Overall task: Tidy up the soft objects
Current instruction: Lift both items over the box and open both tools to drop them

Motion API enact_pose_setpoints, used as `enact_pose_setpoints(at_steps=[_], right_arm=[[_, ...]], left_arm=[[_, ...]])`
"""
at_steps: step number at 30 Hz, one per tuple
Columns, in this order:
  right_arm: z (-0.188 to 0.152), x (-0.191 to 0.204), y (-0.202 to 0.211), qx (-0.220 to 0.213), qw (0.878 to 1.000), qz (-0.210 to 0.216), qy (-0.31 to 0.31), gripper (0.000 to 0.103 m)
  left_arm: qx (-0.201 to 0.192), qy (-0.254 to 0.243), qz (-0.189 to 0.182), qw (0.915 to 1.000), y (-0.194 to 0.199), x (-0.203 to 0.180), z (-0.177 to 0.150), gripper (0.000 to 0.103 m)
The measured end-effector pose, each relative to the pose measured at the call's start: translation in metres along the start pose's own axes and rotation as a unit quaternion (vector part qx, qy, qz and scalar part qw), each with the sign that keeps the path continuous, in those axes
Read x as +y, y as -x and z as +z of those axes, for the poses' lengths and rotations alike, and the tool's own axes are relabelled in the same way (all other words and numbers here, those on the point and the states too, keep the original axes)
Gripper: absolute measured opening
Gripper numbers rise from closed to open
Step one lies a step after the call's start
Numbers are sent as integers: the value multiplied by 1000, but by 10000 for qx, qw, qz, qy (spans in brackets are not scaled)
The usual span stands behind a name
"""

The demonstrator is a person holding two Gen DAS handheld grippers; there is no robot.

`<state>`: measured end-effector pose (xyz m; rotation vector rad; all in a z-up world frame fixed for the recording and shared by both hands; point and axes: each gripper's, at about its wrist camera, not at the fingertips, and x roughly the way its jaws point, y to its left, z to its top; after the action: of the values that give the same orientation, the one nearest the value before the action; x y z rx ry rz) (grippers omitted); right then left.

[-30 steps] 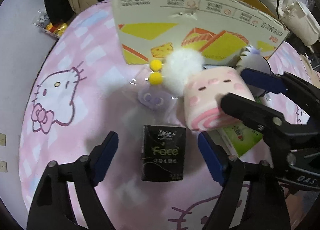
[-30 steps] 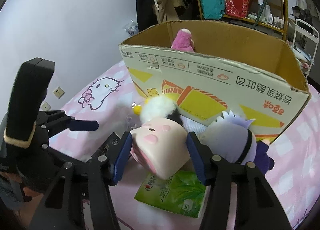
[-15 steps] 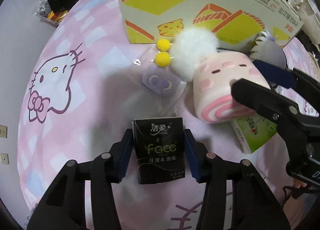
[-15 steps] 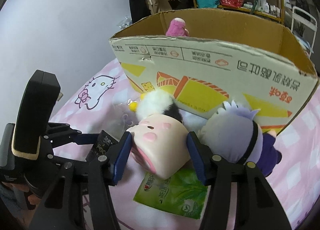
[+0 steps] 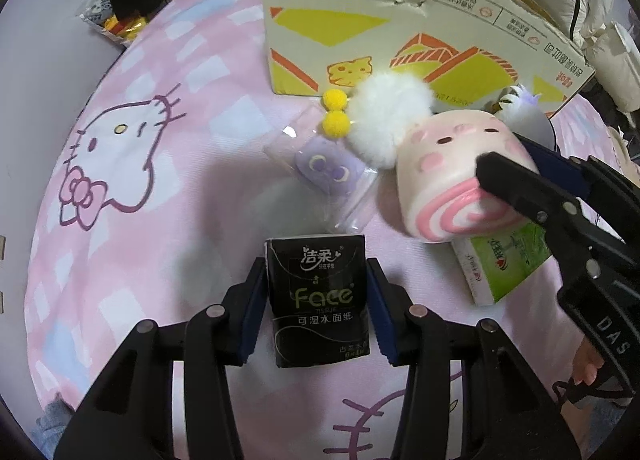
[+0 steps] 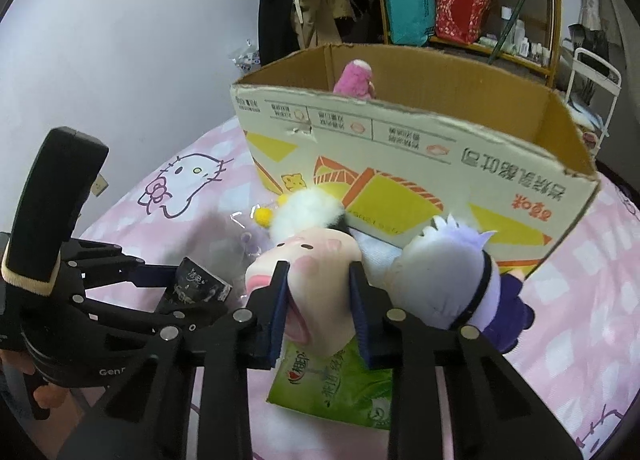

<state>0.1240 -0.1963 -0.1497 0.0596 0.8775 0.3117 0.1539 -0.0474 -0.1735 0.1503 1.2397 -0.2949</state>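
left claw [image 5: 316, 292] clamped on tissue pack [image 5: 318, 296] | right claw [image 6: 318, 308] squeezing roll plush [image 6: 312, 260] | box [image 6: 400, 164]: pink toy [image 6: 354, 82]

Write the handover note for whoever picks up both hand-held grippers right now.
Left hand-held gripper: shut on the black tissue pack, which is on the bedspread.
Right hand-held gripper: shut on the pink roll plush, squeezing it.
Done: one pink toy is in the cardboard box.
Left: box both held items, then the green tissue pack, purple-haired doll, white pompom and bagged purple charm, all in front of the box.
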Motion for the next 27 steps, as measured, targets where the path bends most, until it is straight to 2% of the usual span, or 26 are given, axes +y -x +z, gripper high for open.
enact_pose_setpoints(at_steps=[10,17,23,27], right_arm=[[5,-8,38,-562,9982,50,-204,30],[9,-10,60,-1006,9945,-82,-269,30],[13,-12,91,-1551,9874,-268,-177,30],[18,-11,117,-1942,9801,-372,-164,30]], left_arm=[[-849,268,14,9960,42,10,-4,46],[-1577,268,-135,9870,78,4,-9,46],[-2440,228,-163,9694,117,-3,-9,46],[-3153,177,-43,9488,153,-5,-10,46]])
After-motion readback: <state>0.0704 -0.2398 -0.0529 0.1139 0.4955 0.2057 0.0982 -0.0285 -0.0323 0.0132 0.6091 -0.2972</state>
